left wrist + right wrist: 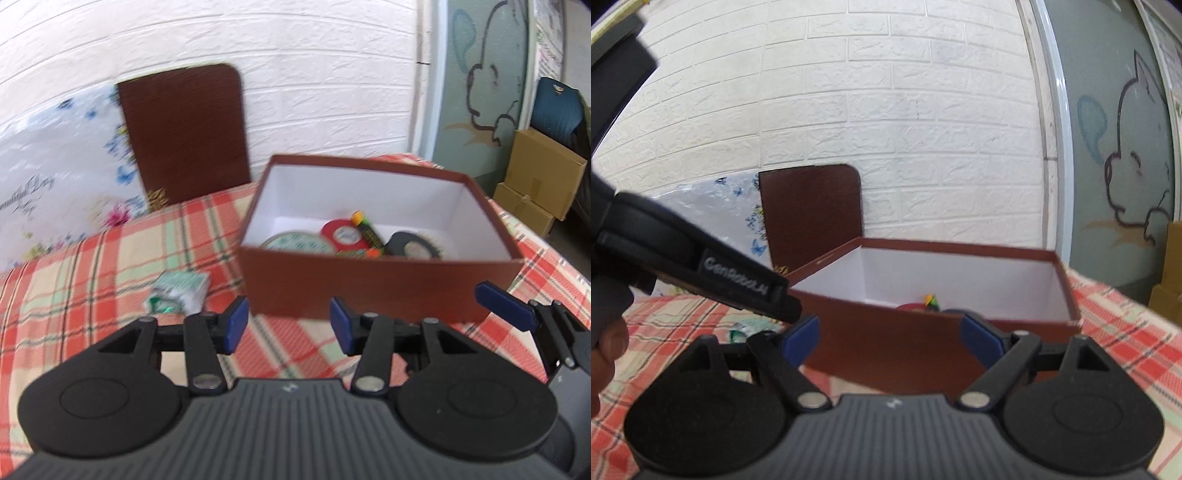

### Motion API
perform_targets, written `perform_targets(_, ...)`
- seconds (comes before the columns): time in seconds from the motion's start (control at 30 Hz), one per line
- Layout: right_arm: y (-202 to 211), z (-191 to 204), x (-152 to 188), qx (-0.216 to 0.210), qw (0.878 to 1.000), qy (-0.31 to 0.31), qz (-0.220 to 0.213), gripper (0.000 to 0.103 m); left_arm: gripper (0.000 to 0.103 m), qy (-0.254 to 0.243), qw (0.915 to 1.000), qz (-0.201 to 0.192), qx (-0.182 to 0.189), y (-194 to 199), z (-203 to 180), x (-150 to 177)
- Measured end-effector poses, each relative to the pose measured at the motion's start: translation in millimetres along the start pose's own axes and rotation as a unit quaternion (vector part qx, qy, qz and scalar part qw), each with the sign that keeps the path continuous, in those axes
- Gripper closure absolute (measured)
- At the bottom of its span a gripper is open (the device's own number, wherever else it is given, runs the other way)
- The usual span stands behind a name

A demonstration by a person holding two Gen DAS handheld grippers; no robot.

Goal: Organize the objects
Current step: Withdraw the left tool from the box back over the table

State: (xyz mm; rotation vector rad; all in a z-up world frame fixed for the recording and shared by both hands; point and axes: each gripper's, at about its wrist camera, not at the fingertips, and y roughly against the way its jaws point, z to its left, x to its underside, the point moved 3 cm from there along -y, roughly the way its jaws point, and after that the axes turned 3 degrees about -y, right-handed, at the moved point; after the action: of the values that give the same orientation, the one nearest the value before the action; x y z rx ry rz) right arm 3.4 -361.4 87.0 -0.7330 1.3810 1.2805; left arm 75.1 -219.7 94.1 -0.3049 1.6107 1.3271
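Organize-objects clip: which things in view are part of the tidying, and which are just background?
Job: brown box; round tins and bright items inside it; green-white packet on the plaid cloth.

Background: brown lid against the wall; floral board; cardboard cartons.

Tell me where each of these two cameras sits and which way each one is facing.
Left wrist: sits on the left tool, looks slightly down over the checked cloth into the brown box; the right tool's pad shows at right.
Right wrist: sits on the right tool, faces the box's near wall; the left tool's body and a hand show at left.
Shared: box, brown lid, brick wall.
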Motion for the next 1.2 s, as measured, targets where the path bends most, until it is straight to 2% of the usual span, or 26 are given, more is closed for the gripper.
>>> perform_targets(0.2, -1, 14, 9, -0.036, 0.997, -0.046, 0.051, 0.016, 0.047, 0.023, 0.9992, 0.020, -0.026, 8, 26, 28)
perform_targets(0.37, 5, 33, 19, -0.053, 0.995, -0.038, 0.072, 0.015, 0.044, 0.037, 0.9979, 0.028, -0.046, 12, 48, 47)
perform_targets(0.7, 1, 56, 40, -0.059, 0.991, -0.023, 0.122, 0.015, 0.043, 0.061, 0.9948, 0.054, -0.061, 6, 82, 85)
perform_targets(0.97, -15, 71, 57, -0.061, 0.984, -0.010, 0.164, 0.015, 0.041, 0.067, 0.9916, 0.064, -0.090, -3, 108, 106)
perform_targets(1.2, -28, 74, 73, -0.056, 0.980, 0.002, 0.193, 0.012, 0.041, 0.077, 0.9892, 0.078, -0.097, -15, 121, 120)
